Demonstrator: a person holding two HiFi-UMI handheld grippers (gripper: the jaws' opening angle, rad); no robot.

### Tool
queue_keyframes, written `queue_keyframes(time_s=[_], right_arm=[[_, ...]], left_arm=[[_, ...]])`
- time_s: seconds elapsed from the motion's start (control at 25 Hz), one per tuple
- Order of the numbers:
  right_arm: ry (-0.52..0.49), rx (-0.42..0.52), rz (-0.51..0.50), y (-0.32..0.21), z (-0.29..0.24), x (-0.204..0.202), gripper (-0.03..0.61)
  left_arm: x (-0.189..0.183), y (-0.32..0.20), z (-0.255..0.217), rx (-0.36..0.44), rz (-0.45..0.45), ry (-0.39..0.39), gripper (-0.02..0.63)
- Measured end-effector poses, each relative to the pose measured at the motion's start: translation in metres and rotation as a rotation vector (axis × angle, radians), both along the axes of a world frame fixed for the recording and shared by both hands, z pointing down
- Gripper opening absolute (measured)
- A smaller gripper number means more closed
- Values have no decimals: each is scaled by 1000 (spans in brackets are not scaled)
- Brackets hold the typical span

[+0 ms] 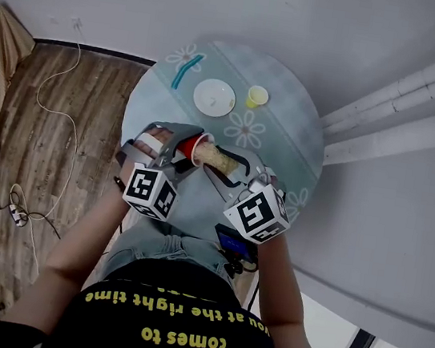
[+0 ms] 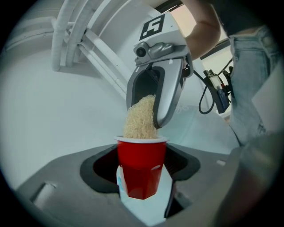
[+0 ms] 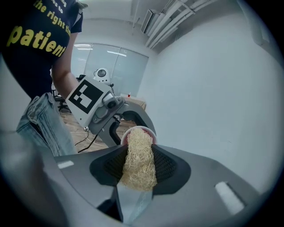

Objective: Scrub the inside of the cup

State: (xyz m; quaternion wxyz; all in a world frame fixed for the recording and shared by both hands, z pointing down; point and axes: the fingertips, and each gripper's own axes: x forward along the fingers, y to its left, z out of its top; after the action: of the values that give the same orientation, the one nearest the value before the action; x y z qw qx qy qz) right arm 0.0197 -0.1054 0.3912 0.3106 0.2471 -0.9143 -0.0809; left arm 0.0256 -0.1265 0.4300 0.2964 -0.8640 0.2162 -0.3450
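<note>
The person's black shirt (image 1: 170,328) carries yellow print, upside down in the head view: "everything comes to you at the right time". On the same shirt, the right gripper view shows "the right" and "patient".

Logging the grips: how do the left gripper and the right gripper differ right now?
The left gripper clamps the red cup low on its body; the right gripper clamps the tan fibrous scrubber. The left gripper offers the cup's mouth; the right gripper's scrubber reaches into it. Both are shut and face each other.
</note>
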Motion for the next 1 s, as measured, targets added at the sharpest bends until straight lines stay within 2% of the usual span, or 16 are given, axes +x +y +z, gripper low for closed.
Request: queue_keyframes(time_s=[0.28,0.72,1.0], right_arm=[[6,6,61,-18,-2,12,160],[31,-1,7,3,2,-3,160],[29,28,66,-12,-8,9,160]], left_arm=[[0,2,-6,1,7,31,307],[-4,-1,-6,-52,-3,86,307],[0,5,-14,-80,19,159,307]])
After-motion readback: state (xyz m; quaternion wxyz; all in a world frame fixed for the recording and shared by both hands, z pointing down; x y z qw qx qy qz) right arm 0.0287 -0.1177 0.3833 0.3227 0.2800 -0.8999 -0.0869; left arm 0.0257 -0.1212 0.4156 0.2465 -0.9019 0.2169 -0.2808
